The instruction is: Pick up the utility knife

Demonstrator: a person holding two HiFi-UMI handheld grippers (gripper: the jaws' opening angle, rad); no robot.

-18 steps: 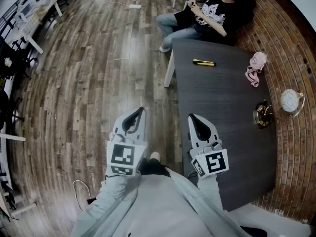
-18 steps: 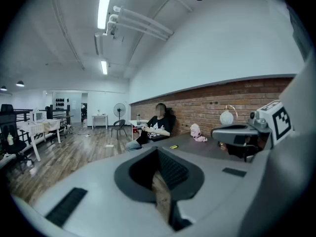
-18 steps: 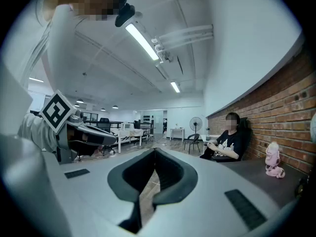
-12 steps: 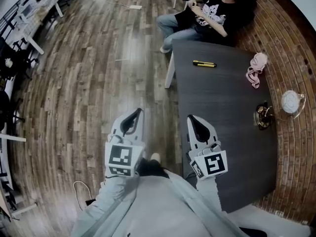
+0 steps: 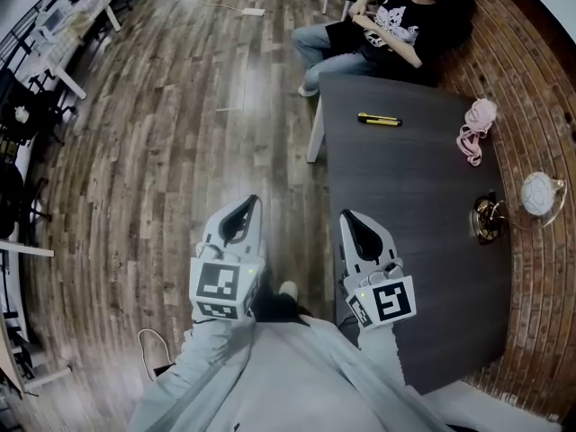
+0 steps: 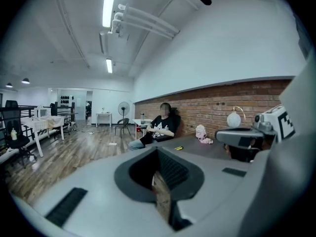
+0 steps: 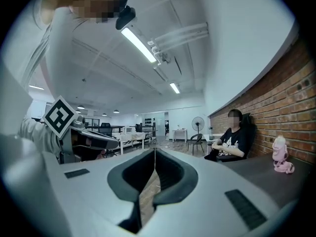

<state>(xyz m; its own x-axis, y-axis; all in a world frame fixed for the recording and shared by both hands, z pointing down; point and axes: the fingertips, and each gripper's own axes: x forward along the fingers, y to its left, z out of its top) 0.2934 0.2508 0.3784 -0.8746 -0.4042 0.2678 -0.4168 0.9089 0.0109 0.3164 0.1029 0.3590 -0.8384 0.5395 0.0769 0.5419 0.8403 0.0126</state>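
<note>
**benchrat:** Tools first: the left tool (image 5: pixel 251 203) is pinched fully together with nothing in it. It's hanging over the wood floor (image 5: pixel 162 151) just off the bench's left edge. Same story for the right tool (image 5: pixel 347 216), jaws meeting and empty. That one sits over the near part of the bench (image 5: pixel 405 187), right by the left edge.

**knifeguy:** And the utility knife (image 5: pixel 379 120)?

**benchrat:** Yellow and black, lying flat close to the far edge, nearer the far-left corner than the right one. Well apart from both tools.

**knifeguy:** Anything between them?

**benchrat:** From the right tool up to it, all you see is bare dark bench top. The other stuff sits off to the right. There's a pink bundle (image 5: pixel 474 126) near the far-right corner and a brass thing (image 5: pixel 489 220) at the right edge. A white globe (image 5: pixel 538 192) is just beside that, toward the brick wall (image 5: pixel 540 97). There's also a seated person (image 5: pixel 387 21) right behind the far edge, just beyond the knife.
</note>
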